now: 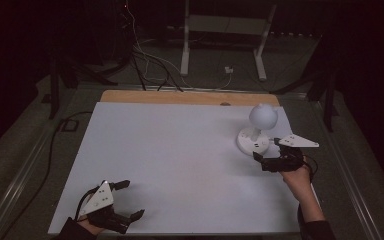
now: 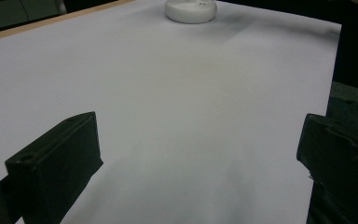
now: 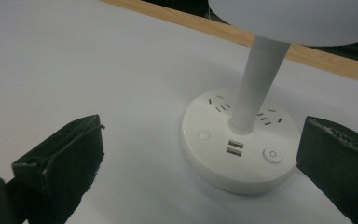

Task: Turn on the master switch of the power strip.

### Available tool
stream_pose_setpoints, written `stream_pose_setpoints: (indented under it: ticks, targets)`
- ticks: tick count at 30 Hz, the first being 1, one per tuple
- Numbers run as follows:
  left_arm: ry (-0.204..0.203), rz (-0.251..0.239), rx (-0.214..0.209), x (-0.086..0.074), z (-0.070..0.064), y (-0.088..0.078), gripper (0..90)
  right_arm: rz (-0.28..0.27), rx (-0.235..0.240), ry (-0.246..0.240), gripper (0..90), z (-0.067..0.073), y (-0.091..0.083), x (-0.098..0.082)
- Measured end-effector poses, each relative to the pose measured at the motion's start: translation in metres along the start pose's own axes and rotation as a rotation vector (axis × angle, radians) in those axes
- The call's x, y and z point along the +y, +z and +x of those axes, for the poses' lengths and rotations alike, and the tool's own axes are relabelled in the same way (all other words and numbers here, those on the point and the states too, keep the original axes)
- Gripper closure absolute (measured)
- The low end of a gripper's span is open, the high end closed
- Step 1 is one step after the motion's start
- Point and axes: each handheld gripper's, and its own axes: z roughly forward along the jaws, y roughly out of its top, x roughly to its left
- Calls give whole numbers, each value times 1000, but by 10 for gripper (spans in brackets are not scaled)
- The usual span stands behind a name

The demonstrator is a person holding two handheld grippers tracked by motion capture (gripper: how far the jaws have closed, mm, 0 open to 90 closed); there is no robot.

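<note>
A small white lamp (image 1: 256, 131) stands on the white surface (image 1: 180, 160), right in front of the right gripper (image 1: 269, 153). The right gripper is wide open and holds nothing. In the right gripper view the lamp's round base (image 3: 240, 147) sits between the two black jaws, nearer the right jaw and a little ahead of both. I cannot tell if that jaw touches the base. The base has two round buttons, two little slots on its front and some plug holes on top. A thin white pole (image 3: 256, 86) goes straight up from the middle of the base to a round white ball shade (image 1: 263, 115) above the gripper.

The left gripper (image 1: 130, 200) is far from the lamp, low over the surface. It is wide open too, with nothing in it. From the left gripper the lamp base (image 2: 190, 10) is far ahead, across bare white surface. A strip of wood (image 1: 190, 97) runs along the far edge, behind the lamp.
</note>
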Motion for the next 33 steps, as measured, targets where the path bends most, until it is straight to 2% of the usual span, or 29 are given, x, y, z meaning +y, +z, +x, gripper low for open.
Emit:
stream_pose_setpoints:
  ticks: [8,17,18,23,33]
  targets:
    - [-3,1,0,0,0,0,1,12,-12,27,3,-9,9,-3]
    - [-6,2,-3,-1,0,0,1,35,-65,51,4,-21,19,-8]
    - [-5,3,-2,-1,0,0,1,34,-79,55,42,-24,21,-10]
    - [-6,3,-4,-1,0,0,1,40,-113,64,89,-29,25,-14]
    - [-10,4,-4,-2,1,1,1,45,-214,68,397,-36,32,-17]
